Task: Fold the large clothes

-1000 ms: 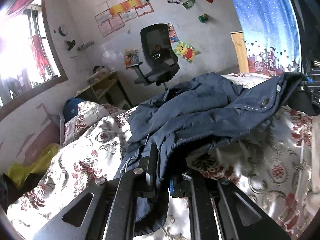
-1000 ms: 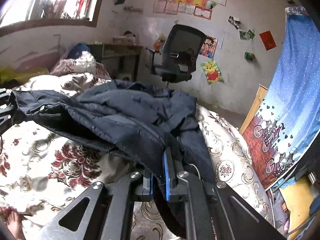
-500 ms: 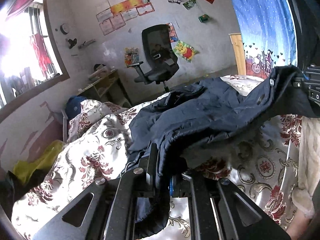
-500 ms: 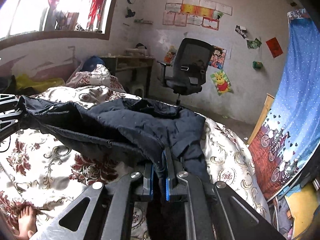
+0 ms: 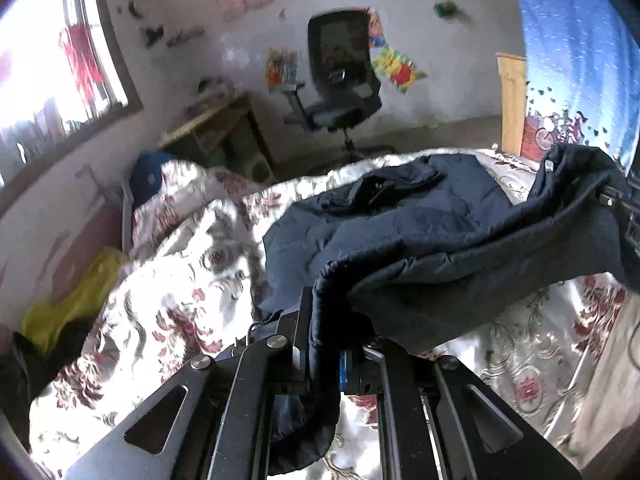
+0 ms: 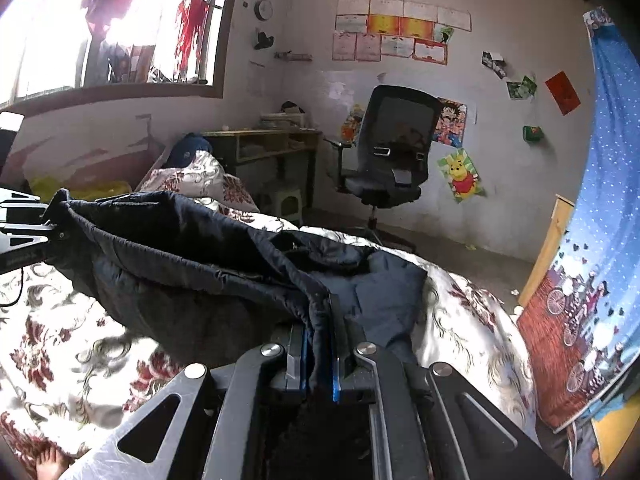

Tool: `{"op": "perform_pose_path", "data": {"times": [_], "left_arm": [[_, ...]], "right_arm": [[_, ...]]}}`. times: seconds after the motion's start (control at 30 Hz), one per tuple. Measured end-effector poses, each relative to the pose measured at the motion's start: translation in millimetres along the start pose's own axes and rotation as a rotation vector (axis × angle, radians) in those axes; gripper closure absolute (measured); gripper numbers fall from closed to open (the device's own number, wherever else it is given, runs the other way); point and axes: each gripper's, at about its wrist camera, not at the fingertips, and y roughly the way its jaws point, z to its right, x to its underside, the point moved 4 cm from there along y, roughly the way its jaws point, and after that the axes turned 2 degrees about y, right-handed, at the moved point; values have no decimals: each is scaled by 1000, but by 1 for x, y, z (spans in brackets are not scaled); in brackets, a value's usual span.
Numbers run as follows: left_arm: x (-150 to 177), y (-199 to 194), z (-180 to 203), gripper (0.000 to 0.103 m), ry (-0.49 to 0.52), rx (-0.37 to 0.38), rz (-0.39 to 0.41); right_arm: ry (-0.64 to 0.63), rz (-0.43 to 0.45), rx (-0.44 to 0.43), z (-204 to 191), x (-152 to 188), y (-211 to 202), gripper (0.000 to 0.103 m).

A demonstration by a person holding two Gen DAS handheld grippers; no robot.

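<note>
The dark navy quilted jacket (image 5: 420, 232) hangs stretched between the two tools, its lifted edge running across the middle of both views while its far part lies crumpled on the white bedspread with dark red flowers (image 5: 172, 304). In the left wrist view the left tool (image 5: 326, 360) sits at the bottom centre, its jaws pressed nearly together and pinching a fold of the jacket's hem, with a loose end of cloth drooping below the fingers. The right tool (image 5: 624, 216) shows at the right edge of that view, gripping the other end of the hem. In the right wrist view the same right tool (image 6: 318, 356) is at the bottom centre, its blue-lined jaws pinched on a thin fold of the jacket (image 6: 192, 256), and the left tool (image 6: 24, 224) holds the far corner at the left edge. Under the raised cloth the bedspread (image 6: 60, 344) lies in shadow. Behind the bed stand a black mesh office chair (image 6: 388, 156) and a low wooden desk (image 6: 264, 144) against a pale wall with posters. A bare foot (image 6: 48, 462) shows at the lower left.
</note>
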Motion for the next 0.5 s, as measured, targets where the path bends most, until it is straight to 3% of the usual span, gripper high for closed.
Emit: {"op": "perform_pose_path", "data": {"times": [0.13,0.27,0.5], "left_arm": [[-22,13,-4,96,-1,-8,-83],[-39,27,-6,96,19,-45,-99],[-62,58,-30,96,-15,-49,44]], "right_arm": [[6,9,-22,8,-12,18,95],[6,22,-35,14,-29,33,95],[29,29,-19,28,-56,73,95]]}}
